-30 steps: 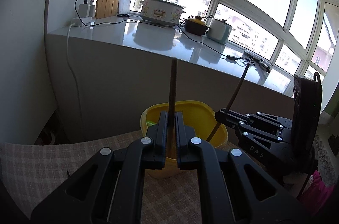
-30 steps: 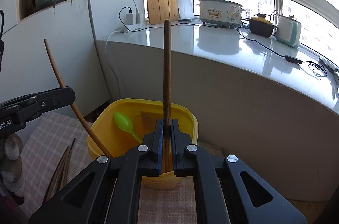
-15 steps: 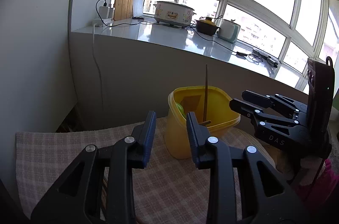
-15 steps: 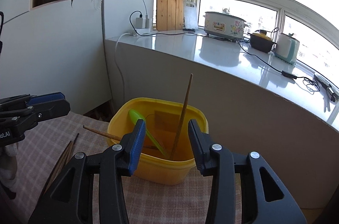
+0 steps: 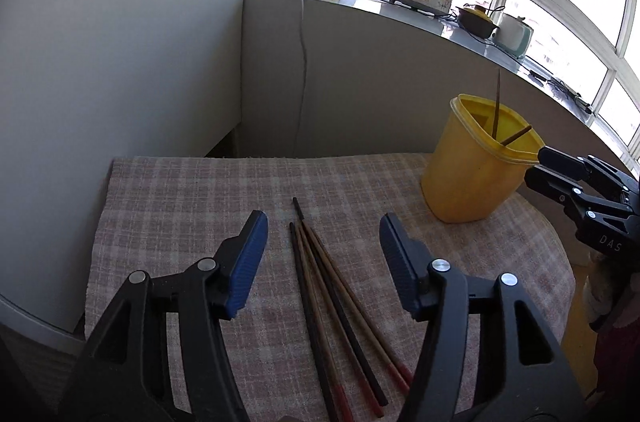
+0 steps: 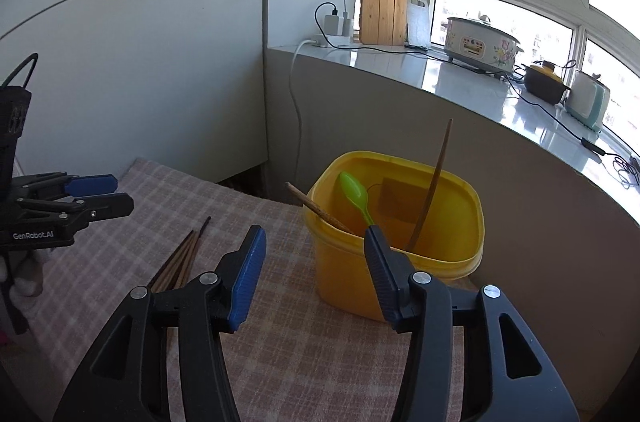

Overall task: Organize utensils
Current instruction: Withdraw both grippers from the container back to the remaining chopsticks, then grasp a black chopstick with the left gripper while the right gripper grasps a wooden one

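A yellow plastic tub (image 5: 476, 174) (image 6: 400, 242) stands on a checked cloth. It holds two brown chopsticks (image 6: 430, 190) and a green spoon (image 6: 356, 194). Several loose chopsticks (image 5: 332, 302) (image 6: 180, 256) lie in a bundle on the cloth. My left gripper (image 5: 324, 254) is open and empty, hovering just above the bundle. My right gripper (image 6: 312, 254) is open and empty, just in front of the tub. Each gripper shows in the other's view, the right one (image 5: 580, 190) and the left one (image 6: 96, 196).
The checked cloth (image 5: 192, 206) covers a small table against a grey counter wall (image 6: 520, 206). A white cable (image 5: 302, 62) hangs down the wall. Cookers and a kettle (image 6: 588, 102) stand on the counter above. A white wall (image 5: 120, 42) is at the left.
Both grippers let go of their chopsticks, which now rest in the tub, and opened wide. My left gripper swung left and down over the bundle. My right gripper drew back.
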A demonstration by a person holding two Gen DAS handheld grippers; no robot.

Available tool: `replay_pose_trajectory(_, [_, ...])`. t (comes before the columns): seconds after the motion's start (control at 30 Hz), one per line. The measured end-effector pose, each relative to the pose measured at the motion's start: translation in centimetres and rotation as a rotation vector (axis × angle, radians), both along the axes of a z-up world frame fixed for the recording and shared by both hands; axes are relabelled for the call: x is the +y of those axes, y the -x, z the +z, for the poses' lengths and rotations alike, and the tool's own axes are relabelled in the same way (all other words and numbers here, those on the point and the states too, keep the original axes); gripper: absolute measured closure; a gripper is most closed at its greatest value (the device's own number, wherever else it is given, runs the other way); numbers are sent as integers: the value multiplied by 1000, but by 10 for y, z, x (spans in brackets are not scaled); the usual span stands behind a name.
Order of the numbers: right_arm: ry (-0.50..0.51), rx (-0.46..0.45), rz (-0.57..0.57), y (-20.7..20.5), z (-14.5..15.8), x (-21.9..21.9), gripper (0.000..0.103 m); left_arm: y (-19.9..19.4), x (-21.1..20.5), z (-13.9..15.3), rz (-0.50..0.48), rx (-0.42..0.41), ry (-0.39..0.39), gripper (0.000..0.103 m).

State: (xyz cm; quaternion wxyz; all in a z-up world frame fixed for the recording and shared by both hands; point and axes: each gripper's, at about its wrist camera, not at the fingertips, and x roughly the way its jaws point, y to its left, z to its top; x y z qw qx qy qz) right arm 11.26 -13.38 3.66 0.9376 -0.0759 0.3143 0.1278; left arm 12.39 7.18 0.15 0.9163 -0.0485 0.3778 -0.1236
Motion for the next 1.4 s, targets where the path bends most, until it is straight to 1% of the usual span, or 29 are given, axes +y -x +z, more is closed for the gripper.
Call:
replay_pose_trajectory(0.1, [4,32,53,2,-10,13,52,5,13,-19,16,58,-11,43])
replay_pose_trajectory(0.23, [-3,100,114,1,-29,32,51,10,14,-42,7,129,-33,43])
replay_pose_trajectory(0.3, [-7,147,146,0,-40,42,51,11,13,-53,-6,165,-30,49])
replay_pose_trajectory(0.33, [-12,173,163,-1,-46,47,51,11,12,-58,-13,183,-33,56])
replay_pose_trajectory(0.37, [-17,198,177,-2,-51,52,51,12,12,-63,-21,198,-38,60])
replay_pose_trajectory(0.4, [-19,225,191,-4,-58,57,51,12,11,-67,-29,209,-42,62])
replay_pose_trajectory(0.47, [-17,278,219,-6,-71,67,51,10,7,-75,-50,236,-46,71])
replay_pose_trajectory(0.57, [-21,357,238,-13,-89,79,52,5,6,-86,-57,278,-29,79])
replay_pose_trajectory(0.63, [-27,403,242,-18,-99,84,56,5,5,-91,-62,284,-40,82])
replay_pose_trajectory(0.73, [-43,458,246,-22,-110,90,62,4,3,-95,-73,288,-42,83])
replay_pose_trajectory(0.87, [-41,497,252,-26,-121,99,67,2,-3,-93,-87,277,-67,84])
replay_pose_trajectory(0.93, [-44,517,253,-29,-126,102,71,-1,-7,-94,-92,281,-71,84])
replay_pose_trajectory(1.03, [-64,533,251,-34,-129,103,72,-5,-10,-94,-102,284,-77,84])
replay_pose_trajectory(1.17, [-59,540,248,-39,-130,104,76,-10,-16,-96,-116,290,-75,84])
replay_pose_trajectory(1.3, [-43,547,257,-43,-130,104,77,-35,-37,-104,-122,296,-93,84])
replay_pose_trajectory(1.4, [-41,556,252,-49,-131,108,77,-50,-48,-112,-135,316,-99,84])
